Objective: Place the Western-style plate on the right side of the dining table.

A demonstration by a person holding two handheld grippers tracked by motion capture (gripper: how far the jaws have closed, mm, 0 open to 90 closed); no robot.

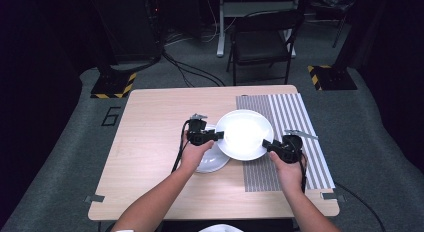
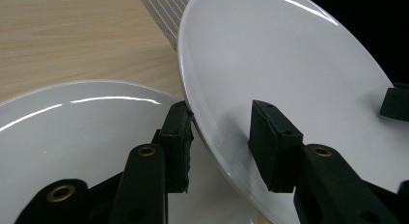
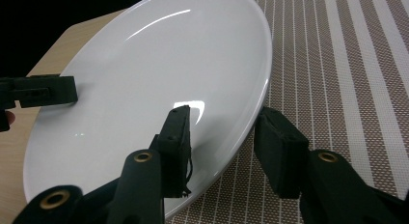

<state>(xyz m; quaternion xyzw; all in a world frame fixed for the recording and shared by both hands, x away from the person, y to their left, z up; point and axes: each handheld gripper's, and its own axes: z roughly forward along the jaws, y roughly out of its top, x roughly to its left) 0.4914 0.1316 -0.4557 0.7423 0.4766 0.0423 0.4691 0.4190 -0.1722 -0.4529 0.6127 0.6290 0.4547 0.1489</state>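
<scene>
Jaws, both pairs: my left gripper [image 1: 218, 136] and right gripper [image 1: 266, 144] clamp opposite rims of the upper white plate [image 1: 245, 133] — carried partly over the striped placemat [image 1: 300, 117], above the lower plate [image 1: 212, 162] — best kept level, hands moving together.

A light wooden tabletop [image 1: 150, 142] is seen, and a striped placemat [image 1: 300, 122] is laid on its right part. Behind the tabletop a dark folding chair [image 1: 262, 44] is placed on the grey floor [image 1: 65, 142]. Two black bases with yellow stripes [image 1: 114, 85] are set on the floor; cables, probably, are spread between them.
</scene>
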